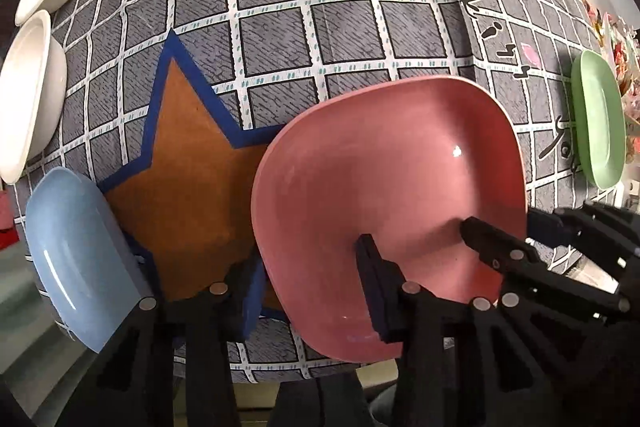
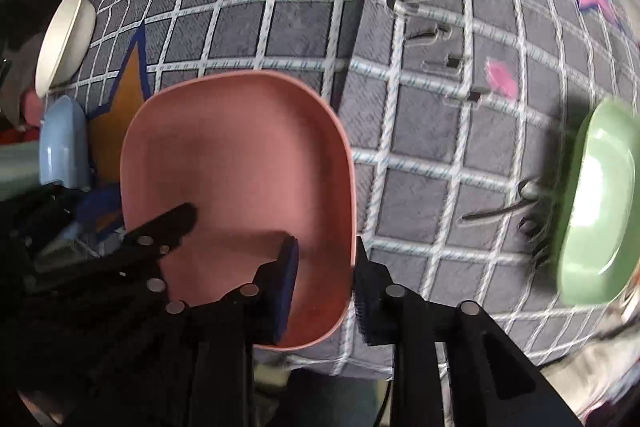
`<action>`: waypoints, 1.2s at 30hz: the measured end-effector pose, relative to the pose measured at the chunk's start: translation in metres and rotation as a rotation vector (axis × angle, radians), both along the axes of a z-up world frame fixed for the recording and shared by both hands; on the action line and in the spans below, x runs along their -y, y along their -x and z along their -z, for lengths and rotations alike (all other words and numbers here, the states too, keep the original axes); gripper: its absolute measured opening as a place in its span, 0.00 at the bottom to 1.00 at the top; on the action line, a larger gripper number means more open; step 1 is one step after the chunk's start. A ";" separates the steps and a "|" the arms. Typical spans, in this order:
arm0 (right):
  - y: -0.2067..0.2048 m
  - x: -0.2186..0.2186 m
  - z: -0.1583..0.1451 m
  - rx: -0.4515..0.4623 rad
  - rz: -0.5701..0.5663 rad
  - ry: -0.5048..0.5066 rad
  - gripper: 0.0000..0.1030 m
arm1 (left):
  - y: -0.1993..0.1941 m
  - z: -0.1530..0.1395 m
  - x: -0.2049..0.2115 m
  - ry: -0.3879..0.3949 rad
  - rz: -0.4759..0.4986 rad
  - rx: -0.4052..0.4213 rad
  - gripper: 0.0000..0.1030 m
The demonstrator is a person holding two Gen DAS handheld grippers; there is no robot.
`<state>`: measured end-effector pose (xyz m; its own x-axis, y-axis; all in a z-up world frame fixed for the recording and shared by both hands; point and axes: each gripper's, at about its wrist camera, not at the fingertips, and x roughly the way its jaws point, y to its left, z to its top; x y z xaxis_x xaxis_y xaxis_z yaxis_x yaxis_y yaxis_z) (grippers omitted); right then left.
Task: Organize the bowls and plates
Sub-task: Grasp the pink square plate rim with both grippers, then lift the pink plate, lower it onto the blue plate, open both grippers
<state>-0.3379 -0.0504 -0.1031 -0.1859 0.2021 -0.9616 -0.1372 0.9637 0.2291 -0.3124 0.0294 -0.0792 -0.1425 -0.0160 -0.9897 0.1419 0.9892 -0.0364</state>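
A pink square plate (image 1: 384, 187) lies on the grey checked tablecloth near the front edge; it also shows in the right wrist view (image 2: 236, 155). My left gripper (image 1: 312, 283) straddles its left rim, one finger inside the plate, one outside on the orange star. My right gripper (image 2: 326, 283) straddles its right rim the same way; its fingers (image 1: 492, 243) show in the left view. Both stand open around the rim; contact is unclear. A blue bowl (image 1: 80, 255) sits left of the plate. A green plate (image 2: 600, 203) sits far right.
Several white bowls (image 1: 32, 95) line the table's far left edge, also in the right wrist view (image 2: 64, 39). An orange star with a blue border (image 1: 188, 179) is printed on the cloth (image 1: 340, 27). The table's front edge runs just below the pink plate.
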 end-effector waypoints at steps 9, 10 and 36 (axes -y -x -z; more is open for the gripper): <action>0.004 -0.004 0.009 -0.081 0.076 -0.056 0.26 | -0.002 -0.017 -0.027 0.005 -0.001 -0.011 0.42; 0.004 -0.008 0.007 -0.082 0.075 -0.058 0.26 | -0.003 -0.020 -0.029 0.004 0.001 -0.003 0.42; -0.018 -0.188 -0.049 0.008 -0.097 -0.132 0.26 | -0.002 -0.093 -0.173 -0.072 -0.187 0.140 0.42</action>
<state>-0.3195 0.1372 -0.0541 -0.2031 0.3085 -0.9293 -0.2304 0.9074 0.3516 -0.3099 0.2023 0.0142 -0.0047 0.0423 -0.9991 -0.0452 0.9981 0.0424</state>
